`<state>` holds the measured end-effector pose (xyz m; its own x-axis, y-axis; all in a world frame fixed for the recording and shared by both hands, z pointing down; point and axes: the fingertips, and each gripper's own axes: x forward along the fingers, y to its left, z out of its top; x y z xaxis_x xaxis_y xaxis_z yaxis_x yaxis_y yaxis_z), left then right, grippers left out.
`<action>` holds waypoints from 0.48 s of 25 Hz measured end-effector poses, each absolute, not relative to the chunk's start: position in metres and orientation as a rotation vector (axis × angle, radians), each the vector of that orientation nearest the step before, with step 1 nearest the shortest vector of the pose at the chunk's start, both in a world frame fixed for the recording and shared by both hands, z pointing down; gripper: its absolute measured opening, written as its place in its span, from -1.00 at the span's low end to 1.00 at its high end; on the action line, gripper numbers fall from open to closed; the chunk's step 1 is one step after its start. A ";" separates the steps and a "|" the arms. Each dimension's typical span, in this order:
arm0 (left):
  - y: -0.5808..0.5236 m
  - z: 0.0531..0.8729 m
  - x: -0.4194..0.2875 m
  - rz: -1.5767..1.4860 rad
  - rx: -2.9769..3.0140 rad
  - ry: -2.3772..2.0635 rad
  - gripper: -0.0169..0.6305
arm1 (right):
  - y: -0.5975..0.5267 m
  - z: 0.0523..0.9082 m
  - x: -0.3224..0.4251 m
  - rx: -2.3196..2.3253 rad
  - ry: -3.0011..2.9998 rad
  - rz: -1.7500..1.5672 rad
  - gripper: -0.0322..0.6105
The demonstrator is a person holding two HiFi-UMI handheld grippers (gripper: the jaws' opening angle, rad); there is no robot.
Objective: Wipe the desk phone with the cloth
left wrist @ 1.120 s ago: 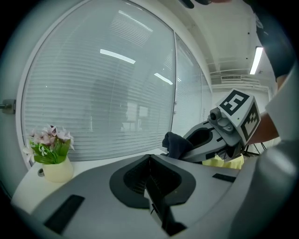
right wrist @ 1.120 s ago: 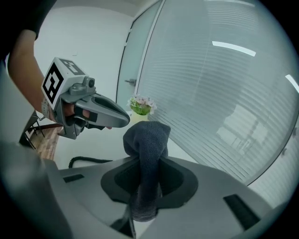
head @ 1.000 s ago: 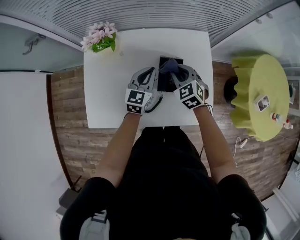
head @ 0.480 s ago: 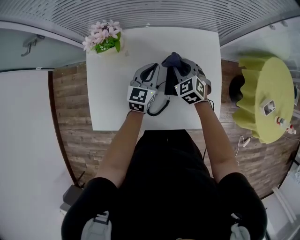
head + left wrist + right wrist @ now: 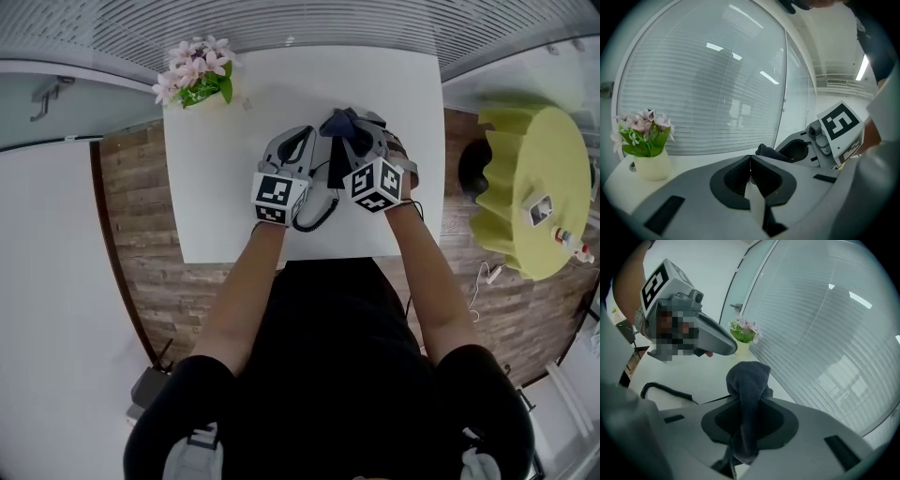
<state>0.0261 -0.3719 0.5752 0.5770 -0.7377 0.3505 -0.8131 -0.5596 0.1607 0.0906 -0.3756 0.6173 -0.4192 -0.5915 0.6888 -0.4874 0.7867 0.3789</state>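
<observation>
Blue-grey cloth (image 5: 749, 378) is being clamped by the right gripper (image 5: 749, 408), centre frame; the left gripper (image 5: 750, 160) is being pressed together, empty.

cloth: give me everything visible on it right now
The cloth is dark blue-grey and looks like soft, slightly fuzzy fabric. It is bunched into a narrow wad and pinched between the jaws of the right claw. A rounded, folded tuft sticks out past the jaw tips, and a thinner tail runs back between the jaws. In the head view it is a dark lump over the far end of the desk phone. Whether it touches the phone cannot be told.
</observation>
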 end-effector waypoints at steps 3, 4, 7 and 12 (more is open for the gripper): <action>-0.368 0.580 0.026 0.358 2.502 -1.268 -0.91 | -0.368 0.621 0.091 0.794 -2.101 -0.139 -0.62; -0.366 0.582 0.026 0.363 2.500 -1.267 -0.91 | -0.365 0.622 0.091 0.790 -2.103 -0.136 -0.62; -0.359 0.587 0.028 0.374 2.496 -1.261 -0.91 | -0.354 0.627 0.091 0.776 -2.102 -0.129 -0.62; -0.340 0.601 0.029 0.414 2.483 -1.254 -0.91 | -0.327 0.639 0.089 0.745 -2.107 -0.116 -0.62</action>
<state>0.0285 -0.3401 0.6009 0.5706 -0.7186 0.3976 -0.8140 -0.5591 0.1578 0.0889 -0.3273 0.6389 -0.4388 -0.5481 0.7120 -0.4669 0.8161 0.3405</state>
